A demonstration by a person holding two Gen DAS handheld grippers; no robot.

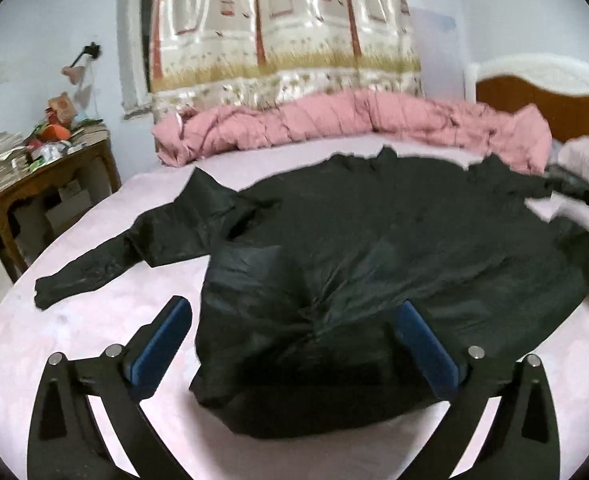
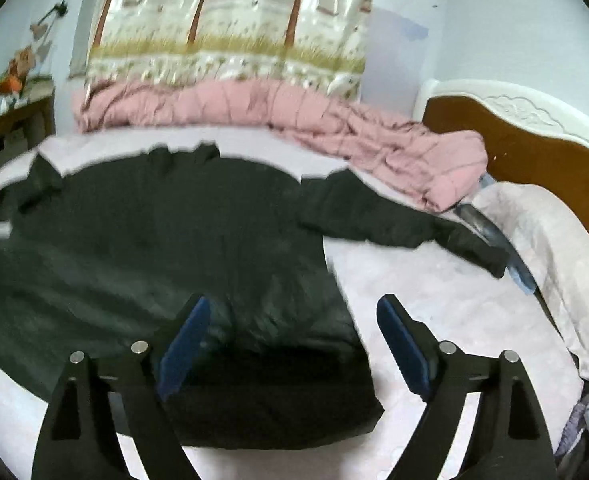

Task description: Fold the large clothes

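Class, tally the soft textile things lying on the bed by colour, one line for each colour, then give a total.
Black: 1, the long-sleeved garment spread flat across the bed.
Dusty pink: 1, the quilt rolled along the far edge.
Pale pink: 1, the pillow near the headboard.
Total: 3

Pale blue-white walls (image 1: 494, 20) enclose the room. A glossy tree-print curtain (image 1: 278, 28) covers the window. A cluttered brown wooden side table (image 1: 46, 184) stands left; a white-trimmed brown wooden headboard (image 2: 534, 148) stands right.
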